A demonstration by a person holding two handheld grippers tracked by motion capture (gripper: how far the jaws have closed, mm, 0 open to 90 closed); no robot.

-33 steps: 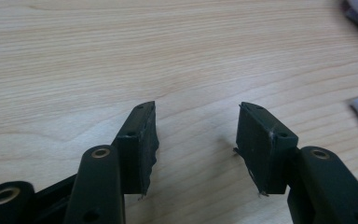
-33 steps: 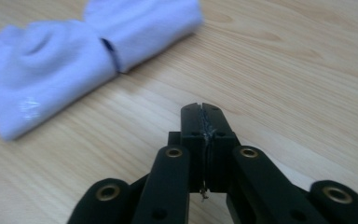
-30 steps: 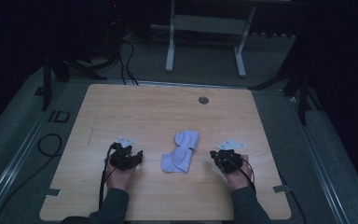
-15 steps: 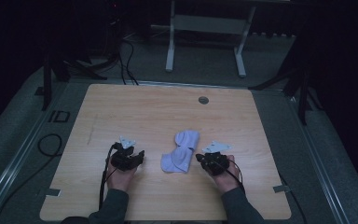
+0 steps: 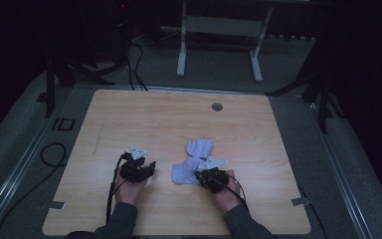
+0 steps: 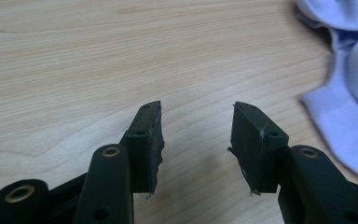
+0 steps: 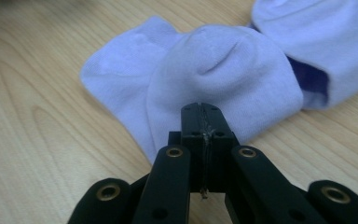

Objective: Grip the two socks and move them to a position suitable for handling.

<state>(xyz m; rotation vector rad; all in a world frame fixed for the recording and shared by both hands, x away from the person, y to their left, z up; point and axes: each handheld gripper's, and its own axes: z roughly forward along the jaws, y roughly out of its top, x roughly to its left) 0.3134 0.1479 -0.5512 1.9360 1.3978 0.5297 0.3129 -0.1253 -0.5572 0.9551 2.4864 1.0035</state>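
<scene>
Wooden table (image 5: 129, 119) amid dark room

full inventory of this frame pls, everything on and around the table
socks: two, pale lavender, overlapping on the table's near middle; also in the right gripper view
table: one, light wood, centre
grommet: one, grey, round, far side of the table
tape pieces: two, grey, near the table's front corners
metal stand: one, pale grey, on the floor beyond the table
cables: several, black, floor at left
left gripper: black, jaws open over bare wood, left of the socks
right gripper: black, jaws shut, at the near sock's edge
hands: two, dark sleeves, bottom edge
</scene>
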